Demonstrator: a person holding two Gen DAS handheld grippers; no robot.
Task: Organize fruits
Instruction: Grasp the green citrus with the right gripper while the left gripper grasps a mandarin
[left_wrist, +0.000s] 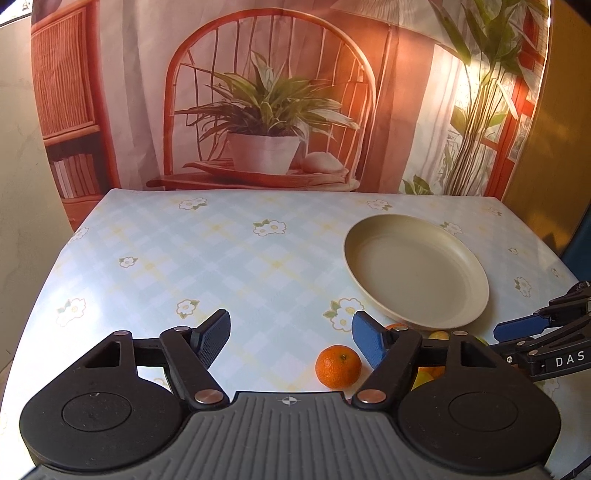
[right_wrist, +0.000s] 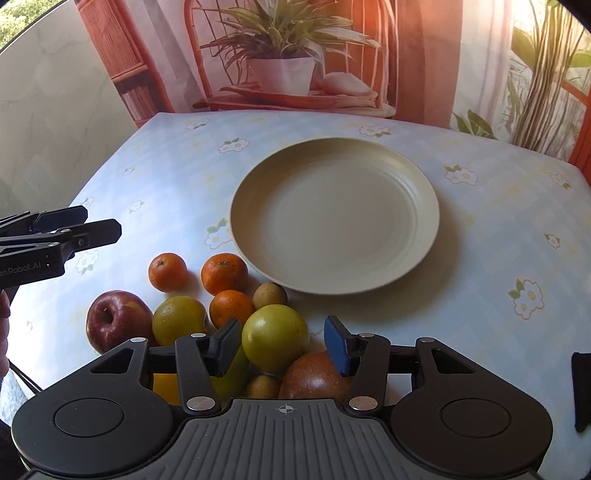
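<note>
Right wrist view is showing the right tool (right_wrist: 282, 345) hanging over a heap of fruit at the near edge of the worktop (right_wrist: 480, 229), its jaws partly open with a green apple (right_wrist: 275, 338) sitting between them; the pads are not yet pressing on it, a clear gap showing on the blue side. Beside it are lying tangerines (right_wrist: 224, 273), a red apple (right_wrist: 118, 319), and a brownish apple (right_wrist: 317, 374) underneath, all just short of the empty cream plate (right_wrist: 424, 206). Left tool (left_wrist: 291, 341) is hovering partly open above bare cloth, a lone tangerine (left_wrist: 338, 366) just to its right, nothing held. Judging by looks, the green apple is firm, smooth and fairly heavy, likely slick-skinned, so gripping across its widest middle seems safest. Lifting it may be setting the neighbouring fruit rolling.
</note>
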